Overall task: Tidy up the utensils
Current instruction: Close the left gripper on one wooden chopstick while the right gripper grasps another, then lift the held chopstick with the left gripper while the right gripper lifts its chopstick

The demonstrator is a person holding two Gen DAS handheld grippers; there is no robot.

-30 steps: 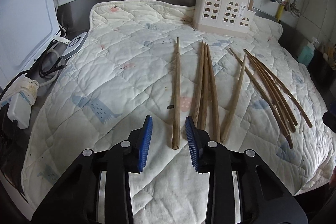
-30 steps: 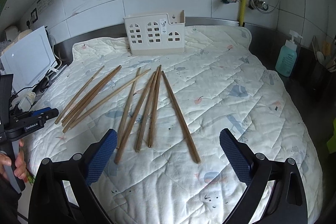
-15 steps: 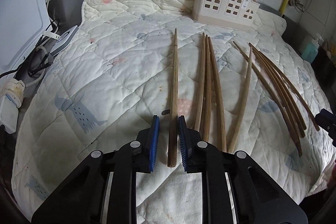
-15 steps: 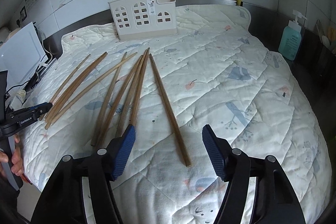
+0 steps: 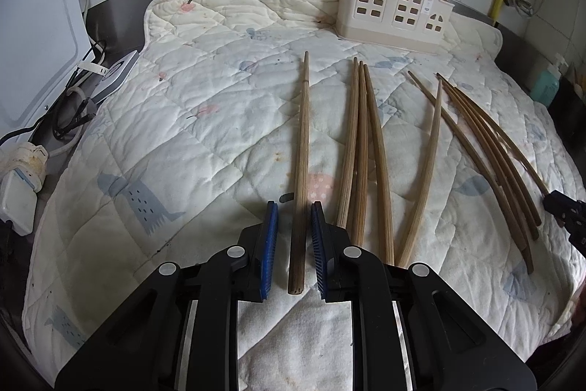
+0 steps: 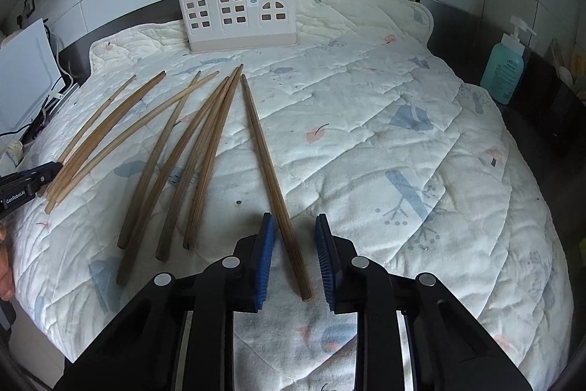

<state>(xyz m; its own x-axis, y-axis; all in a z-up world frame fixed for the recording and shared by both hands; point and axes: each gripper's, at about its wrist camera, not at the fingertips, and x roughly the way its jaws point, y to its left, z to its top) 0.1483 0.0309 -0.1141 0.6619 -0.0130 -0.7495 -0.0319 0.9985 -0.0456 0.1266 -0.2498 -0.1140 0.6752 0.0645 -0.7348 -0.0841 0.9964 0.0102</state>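
Note:
Several wooden chopsticks lie on a quilted mat (image 5: 205, 120). In the left wrist view my left gripper (image 5: 293, 206) straddles the near end of the single chopstick on the left (image 5: 301, 149). Its blue pads (image 5: 270, 237) stand narrow, with a slim gap on each side. In the right wrist view my right gripper (image 6: 295, 218) straddles the near end of the single chopstick on the right (image 6: 269, 167). Its jaws are closing and its pads (image 6: 324, 248) are not pressing the stick. A cream utensil holder (image 5: 393, 11) (image 6: 238, 10) with arched cut-outs stands at the mat's far edge.
More chopsticks lie in loose groups (image 5: 360, 149) (image 5: 490, 141) (image 6: 197, 149) (image 6: 95, 138). A white board (image 5: 33, 39), cables and a plug (image 5: 20, 193) sit left of the mat. A green soap bottle (image 6: 503, 68) stands on the right. A black gripper part (image 6: 25, 184) pokes in at the left edge.
Both grippers came down over a single chopstick. The left jaws narrowed around theirs early, then held. The right jaws went from wide open to a narrow gap around theirs.

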